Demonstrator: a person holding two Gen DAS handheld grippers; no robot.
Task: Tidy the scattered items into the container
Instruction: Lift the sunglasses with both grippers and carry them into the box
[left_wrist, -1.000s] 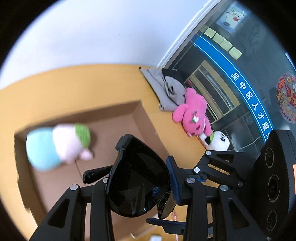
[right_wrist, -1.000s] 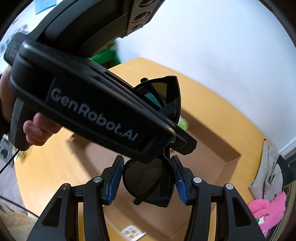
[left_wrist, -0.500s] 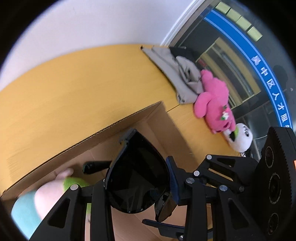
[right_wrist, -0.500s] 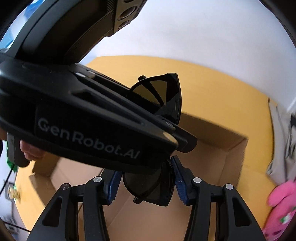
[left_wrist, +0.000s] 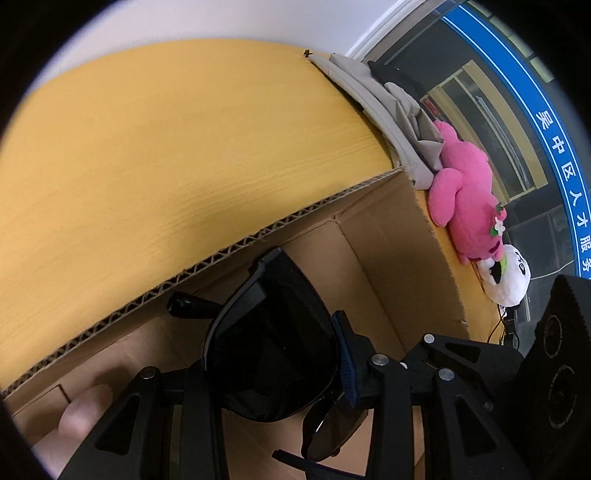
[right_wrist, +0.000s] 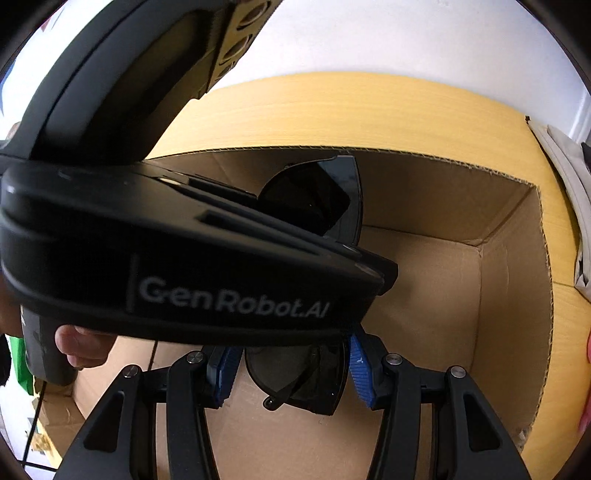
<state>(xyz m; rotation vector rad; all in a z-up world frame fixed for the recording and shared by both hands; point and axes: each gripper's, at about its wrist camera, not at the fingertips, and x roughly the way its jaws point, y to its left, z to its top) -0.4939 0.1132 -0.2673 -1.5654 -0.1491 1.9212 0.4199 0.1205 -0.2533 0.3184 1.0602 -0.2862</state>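
Black sunglasses (left_wrist: 273, 347) are held by both grippers over the open cardboard box (left_wrist: 436, 251). My left gripper (left_wrist: 266, 373) is shut on one lens. My right gripper (right_wrist: 291, 373) is shut on the other lens (right_wrist: 299, 380), its blue pads (right_wrist: 358, 365) pressed on the frame. The left gripper's body (right_wrist: 184, 258) crosses the right wrist view and hides part of the sunglasses (right_wrist: 317, 199). The sunglasses sit below the box rim (right_wrist: 369, 155), inside the box.
The box stands on a yellow wooden table (left_wrist: 166, 147). A grey cloth (left_wrist: 399, 110), a pink plush (left_wrist: 465, 192) and a white plush (left_wrist: 506, 277) lie on the table beyond the box's right wall. A pale plush (left_wrist: 81, 413) shows low inside the box.
Both grippers have moved down into the box with the sunglasses. The box walls now rise around them. The blue, pink and green plush has slid mostly out of the left wrist view.
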